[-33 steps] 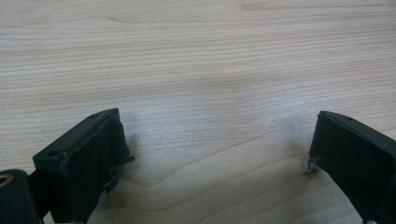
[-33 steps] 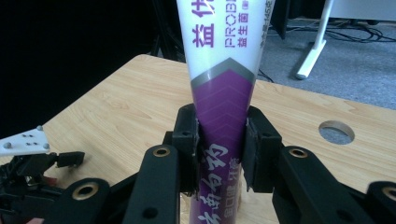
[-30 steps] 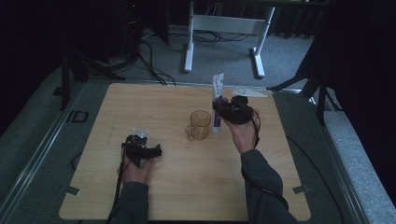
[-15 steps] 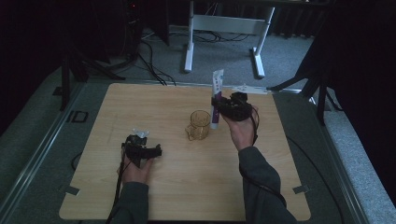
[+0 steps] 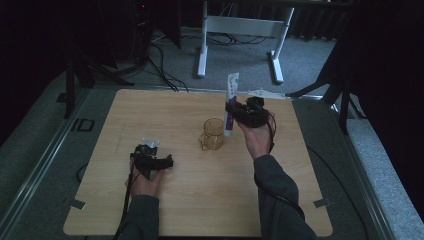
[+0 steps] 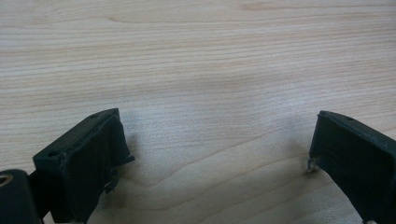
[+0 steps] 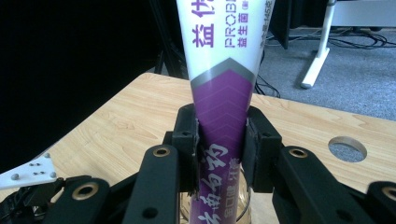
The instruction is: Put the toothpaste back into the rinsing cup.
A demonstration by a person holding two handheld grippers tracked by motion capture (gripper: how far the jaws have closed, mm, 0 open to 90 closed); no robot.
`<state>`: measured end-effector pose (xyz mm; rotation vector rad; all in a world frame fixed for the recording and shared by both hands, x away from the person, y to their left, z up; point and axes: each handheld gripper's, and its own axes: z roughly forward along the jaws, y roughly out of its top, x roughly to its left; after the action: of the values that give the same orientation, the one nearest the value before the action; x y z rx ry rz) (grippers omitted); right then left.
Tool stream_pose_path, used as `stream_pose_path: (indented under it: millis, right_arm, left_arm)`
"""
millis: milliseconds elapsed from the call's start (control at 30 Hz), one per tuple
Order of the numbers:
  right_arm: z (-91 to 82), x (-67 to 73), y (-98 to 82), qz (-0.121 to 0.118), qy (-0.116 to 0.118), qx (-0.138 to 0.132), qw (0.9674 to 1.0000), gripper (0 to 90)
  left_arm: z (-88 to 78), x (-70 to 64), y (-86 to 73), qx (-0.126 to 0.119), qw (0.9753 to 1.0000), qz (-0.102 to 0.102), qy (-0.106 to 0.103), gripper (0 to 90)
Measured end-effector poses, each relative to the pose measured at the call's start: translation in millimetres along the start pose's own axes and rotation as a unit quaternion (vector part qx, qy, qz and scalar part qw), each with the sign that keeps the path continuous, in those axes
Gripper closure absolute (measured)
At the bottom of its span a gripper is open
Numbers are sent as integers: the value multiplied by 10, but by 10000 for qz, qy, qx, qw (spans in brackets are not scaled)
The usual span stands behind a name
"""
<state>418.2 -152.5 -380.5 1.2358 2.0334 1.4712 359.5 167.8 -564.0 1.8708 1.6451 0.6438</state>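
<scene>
Right gripper (image 5: pixel 229 108) was clamped on a purple-and-white tube (image 5: pixel 231 100), held upright just beside the clear cup (image 5: pixel 212 134), its lower end seemingly at the rim; we couldn't tell if it was inside. We judged the pickup done and the drop into the cup left. Left gripper (image 5: pixel 159 161) rested on the wooden table (image 5: pixel 280 200), jaws apart, holding nothing. Grey carpet, cables and a white desk frame (image 5: pixel 240 30) lay beyond; room was dark.

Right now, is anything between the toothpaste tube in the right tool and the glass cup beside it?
Nothing visible. The right tool grips the toothpaste tube upright, its lower end right by the rim of the glass cup. The table around the cup is bare, and the left tool rests far off.
</scene>
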Motion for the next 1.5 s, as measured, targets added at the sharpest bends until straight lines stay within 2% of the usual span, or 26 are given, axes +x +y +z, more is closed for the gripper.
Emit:
stream_pose_path:
  millis: [500,733,1500]
  right_arm:
    - [112,-43,35,141,18,-21,9999,703]
    - [154,-64,29,173,-72,-53,9998,703]
    - [300,-134,10,390,-128,36,9992,702]
  left_arm:
    - [1,-1,-1,-9,10000,-4,1,28]
    - [1,0,0,-6,10000,-2,1,28]
    - [1,0,0,-6,10000,-2,0,28]
